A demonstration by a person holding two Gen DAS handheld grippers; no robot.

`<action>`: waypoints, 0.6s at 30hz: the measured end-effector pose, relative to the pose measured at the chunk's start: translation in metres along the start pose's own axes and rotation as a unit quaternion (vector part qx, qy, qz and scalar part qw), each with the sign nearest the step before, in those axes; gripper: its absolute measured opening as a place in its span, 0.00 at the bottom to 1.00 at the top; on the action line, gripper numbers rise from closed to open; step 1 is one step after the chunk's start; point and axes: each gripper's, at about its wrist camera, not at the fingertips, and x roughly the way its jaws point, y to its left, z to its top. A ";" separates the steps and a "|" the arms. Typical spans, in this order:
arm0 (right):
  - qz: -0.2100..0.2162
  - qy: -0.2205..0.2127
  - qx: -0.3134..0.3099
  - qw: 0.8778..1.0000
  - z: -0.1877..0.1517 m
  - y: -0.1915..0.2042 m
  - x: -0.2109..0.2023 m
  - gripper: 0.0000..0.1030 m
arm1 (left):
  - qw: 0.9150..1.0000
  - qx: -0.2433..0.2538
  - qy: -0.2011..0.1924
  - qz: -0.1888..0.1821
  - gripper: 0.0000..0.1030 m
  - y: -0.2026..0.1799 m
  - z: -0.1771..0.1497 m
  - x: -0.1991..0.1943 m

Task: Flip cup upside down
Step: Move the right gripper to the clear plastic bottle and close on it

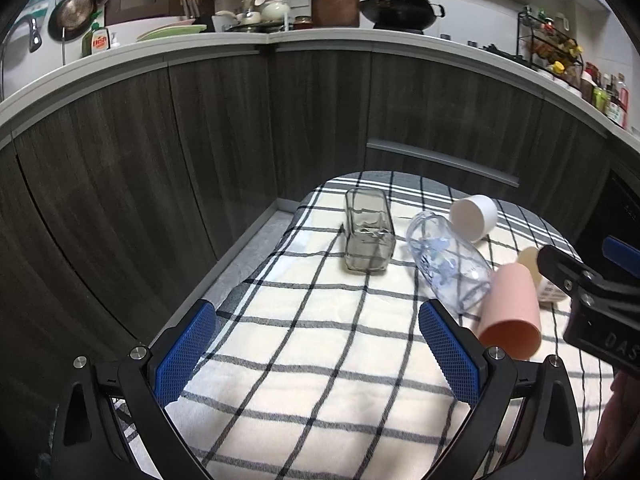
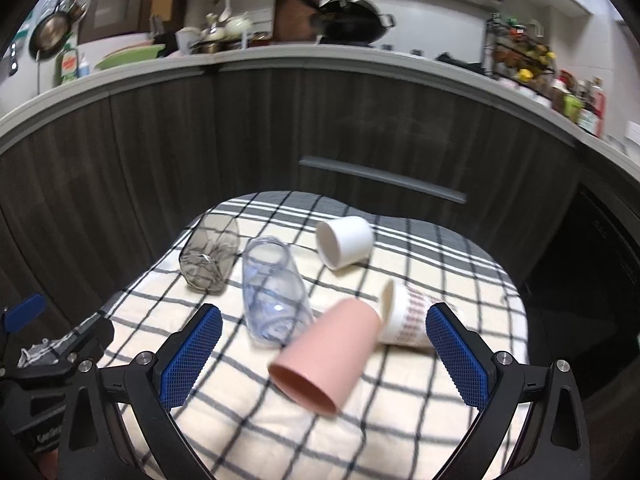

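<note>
Several cups lie on their sides on a checked cloth [image 2: 248, 420]. A pink cup [image 2: 326, 356] lies nearest, its mouth toward the camera, between the open fingers of my right gripper [image 2: 324, 356], with no finger touching it. It also shows in the left wrist view [image 1: 510, 312]. Beside it lie a clear blue-tinted cup [image 2: 274, 292], a smoky square glass [image 2: 208, 258], a white cup [image 2: 344, 242] and a patterned paper cup [image 2: 408, 314]. My left gripper [image 1: 316, 354] is open and empty over bare cloth [image 1: 320, 360], left of the cups.
Dark wood cabinet fronts [image 1: 200, 152] with a metal handle [image 1: 440, 162] stand behind the cloth. A counter [image 1: 320, 38] above holds a wok, a cutting board and dishes. The right gripper [image 1: 592, 300] shows at the left wrist view's right edge.
</note>
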 end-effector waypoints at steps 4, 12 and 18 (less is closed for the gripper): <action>0.023 0.029 -0.033 0.999 0.017 0.010 0.029 0.99 | 1.000 -0.010 0.015 0.004 1.00 0.000 0.006 0.014; 0.063 0.104 -0.070 0.990 0.039 0.024 0.096 0.99 | 0.998 -0.036 0.033 0.040 1.00 0.007 0.021 0.045; 0.068 0.150 -0.090 0.982 0.045 0.037 0.136 0.99 | 0.996 -0.049 0.053 0.055 1.00 0.015 0.025 0.070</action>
